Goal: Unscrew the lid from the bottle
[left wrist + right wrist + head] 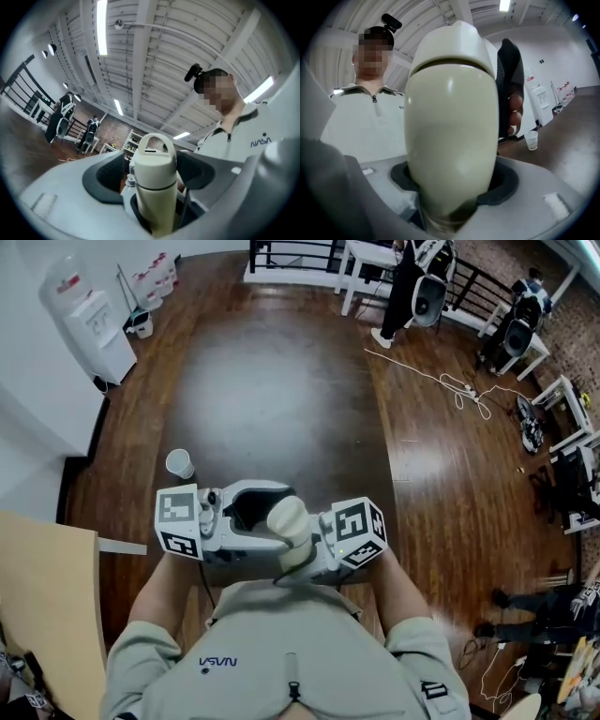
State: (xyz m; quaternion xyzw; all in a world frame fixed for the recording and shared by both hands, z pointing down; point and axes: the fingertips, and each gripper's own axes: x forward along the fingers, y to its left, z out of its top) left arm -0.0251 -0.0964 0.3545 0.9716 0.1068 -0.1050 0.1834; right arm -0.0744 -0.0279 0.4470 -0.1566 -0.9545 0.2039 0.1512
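Observation:
A cream bottle point(289, 523) is held in front of the person's chest. My right gripper point(302, 554) is shut on the bottle's body point(450, 140), which fills the space between its dark pads point(506, 180). The lid point(154, 157), with a loop handle on top, stands between the jaws of my left gripper point(152, 176). Those jaws are open, and their dark pads point(101, 180) stand apart from the lid on both sides. In the right gripper view the lid point(457, 44) points away, with the left gripper's pad beside it.
A paper cup point(179, 463) stands on the dark wood floor ahead. A light wooden table point(37, 596) is at the left and a water dispenser point(89, 320) at the far left. Cables point(459, 385), white tables and people are at the back right.

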